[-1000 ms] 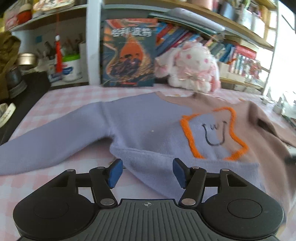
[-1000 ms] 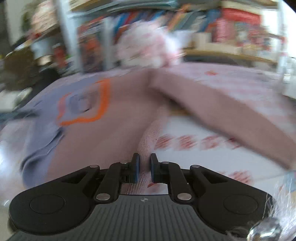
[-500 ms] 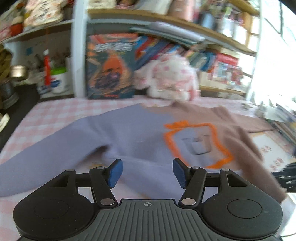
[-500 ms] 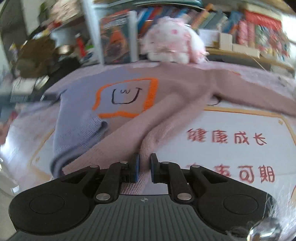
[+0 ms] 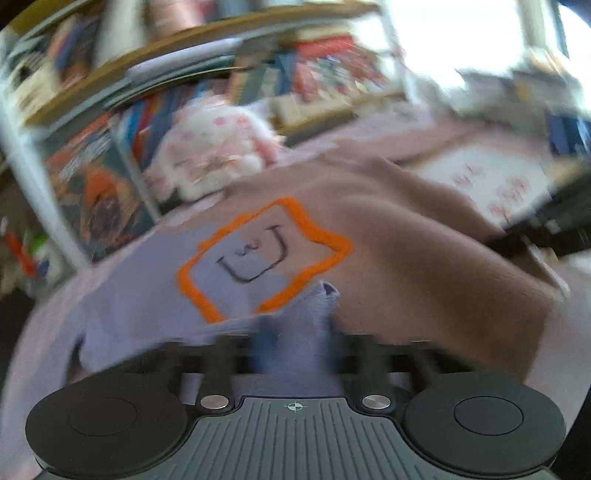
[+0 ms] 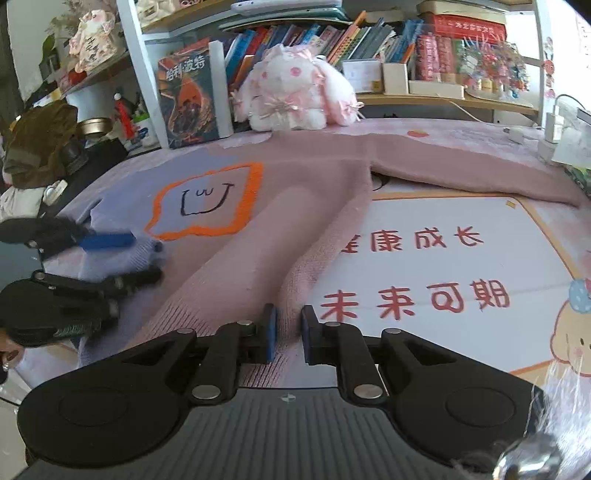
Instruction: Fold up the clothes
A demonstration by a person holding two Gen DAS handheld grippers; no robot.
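My soft knit sweater, half purple & half dusty pink [image 6: 303, 192], lies spread on the pink checked table cloth [image 6: 461, 129]. An orange wobbly square with a drawn smiley face [image 6: 207, 201] sits in the middle of its front.

My left gripper [image 5: 295, 343] is very blurry in its own cam. I can just see purple cloth bunched up between its fingers, w/ a small tuft poking up past the tips. The fingers are closed on that purple hem. In the right cam I see the same gripper [image 6: 144, 258] at the left edge, tipped on its side, one blue pad [image 6: 107, 240] on top and a wad of purple hem squeezed under it. Its body is cut off by the frame.

My right gripper [image 6: 286, 332] is sharp and clear. Its two blue pads pinch a ridge of the pink ribbed hem, and a pink fold runs up from there toward the sweater's middle. The pink sleeve stretches off to the right over a white mat with red writing [image 6: 443, 258].

Behind the sweater a fluffy white & pink toy bunny [image 6: 295, 96] leans on a shelf of books [image 6: 325, 33]. In the left cam that whole back part is smeared, can't read anything. Bottom right of the right cam something shiny and see-through is cut off; can't tell what it is.
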